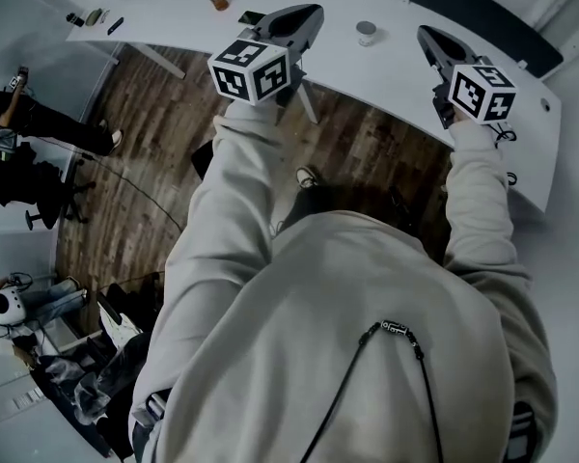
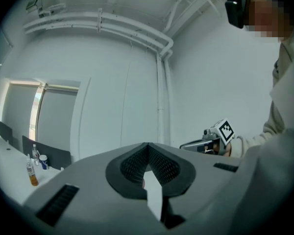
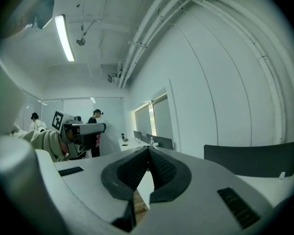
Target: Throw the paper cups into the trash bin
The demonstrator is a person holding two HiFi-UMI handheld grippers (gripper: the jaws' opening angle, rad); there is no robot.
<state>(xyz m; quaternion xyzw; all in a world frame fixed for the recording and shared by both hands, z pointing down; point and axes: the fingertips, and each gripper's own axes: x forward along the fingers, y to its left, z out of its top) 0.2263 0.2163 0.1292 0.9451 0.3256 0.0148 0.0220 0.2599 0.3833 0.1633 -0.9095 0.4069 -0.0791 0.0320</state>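
Head view: the left gripper (image 1: pixel 312 14) is shut tight with nothing in it. What looks like a small round cup (image 1: pixel 367 33) sits on the white table (image 1: pixel 357 77). The right gripper (image 1: pixel 426 34) is shut and empty too.

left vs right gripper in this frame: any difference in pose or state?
In the head view the left gripper angles up and to the right, while the right gripper angles up and to the left, so their tips converge toward the small jar on the table. The left gripper's marker cube shows larger in the picture than the right gripper's. Shared: both have jaws shut with nothing between them.
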